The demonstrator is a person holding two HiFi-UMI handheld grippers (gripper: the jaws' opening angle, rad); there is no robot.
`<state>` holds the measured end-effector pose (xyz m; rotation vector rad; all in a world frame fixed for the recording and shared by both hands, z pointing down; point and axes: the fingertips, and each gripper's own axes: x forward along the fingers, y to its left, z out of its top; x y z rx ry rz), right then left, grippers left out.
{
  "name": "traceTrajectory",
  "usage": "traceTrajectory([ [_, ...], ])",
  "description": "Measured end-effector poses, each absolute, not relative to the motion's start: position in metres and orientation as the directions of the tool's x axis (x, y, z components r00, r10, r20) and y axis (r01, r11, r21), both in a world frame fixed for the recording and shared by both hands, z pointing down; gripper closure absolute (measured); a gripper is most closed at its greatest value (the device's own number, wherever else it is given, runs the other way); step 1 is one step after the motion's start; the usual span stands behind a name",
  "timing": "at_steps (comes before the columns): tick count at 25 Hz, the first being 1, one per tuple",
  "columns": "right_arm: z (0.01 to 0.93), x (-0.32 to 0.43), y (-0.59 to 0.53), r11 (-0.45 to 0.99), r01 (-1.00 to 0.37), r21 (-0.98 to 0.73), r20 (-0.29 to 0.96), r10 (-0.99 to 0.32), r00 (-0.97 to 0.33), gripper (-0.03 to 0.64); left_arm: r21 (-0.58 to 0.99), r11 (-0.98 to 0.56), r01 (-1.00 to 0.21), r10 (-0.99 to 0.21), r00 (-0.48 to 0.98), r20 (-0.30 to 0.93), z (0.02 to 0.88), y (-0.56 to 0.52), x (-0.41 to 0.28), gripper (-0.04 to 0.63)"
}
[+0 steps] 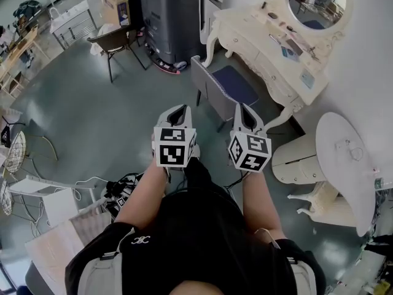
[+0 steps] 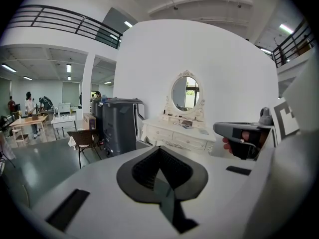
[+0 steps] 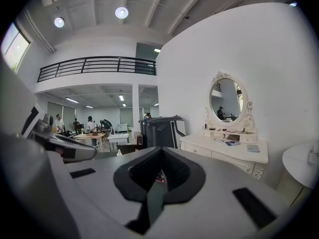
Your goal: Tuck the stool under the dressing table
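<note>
The grey stool (image 1: pixel 222 89) with a dark blue seat stands on the floor just in front of the cream dressing table (image 1: pixel 261 54), outside it, below the oval mirror (image 1: pixel 316 2). My left gripper (image 1: pixel 177 110) and right gripper (image 1: pixel 245 109) are held side by side, short of the stool's near edge and apart from it. Both are shut with nothing between the jaws. The left gripper view shows its closed jaws (image 2: pixel 162 176), the dressing table (image 2: pixel 182 133) and the right gripper (image 2: pixel 241 132) alongside. In the right gripper view the shut jaws (image 3: pixel 159 178) point past the dressing table (image 3: pixel 229 151).
A tall dark grey machine (image 1: pixel 169 17) stands left of the dressing table, with a brown chair (image 1: pixel 116 42) beside it. A round white side table (image 1: pixel 347 165) and a cream curved drawer unit (image 1: pixel 295 160) are at the right. Wire chairs (image 1: pixel 18 152) sit at the far left.
</note>
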<state>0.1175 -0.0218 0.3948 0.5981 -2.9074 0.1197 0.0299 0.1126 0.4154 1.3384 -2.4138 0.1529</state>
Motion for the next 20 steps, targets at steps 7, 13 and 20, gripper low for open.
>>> traceTrajectory([
  [7,0.421,0.074,-0.05,0.925,-0.378,-0.033,0.227,-0.361,-0.904,0.612,0.058,0.543,-0.838,-0.786,-0.483,0.386,0.424,0.087,-0.021,0.592],
  [13,0.434,0.022,-0.093,0.928,-0.371,-0.026,0.266,-0.351,-0.898,0.612,0.023,0.539,-0.842,-0.776,-0.485,0.403,0.427,0.051,-0.081,0.592],
  [20,0.429,-0.042,-0.135,0.933,-0.358,-0.045,0.316,-0.327,-0.89,0.612,0.055,0.497,-0.866,-0.779,-0.417,0.468,0.435,0.001,-0.156,0.592],
])
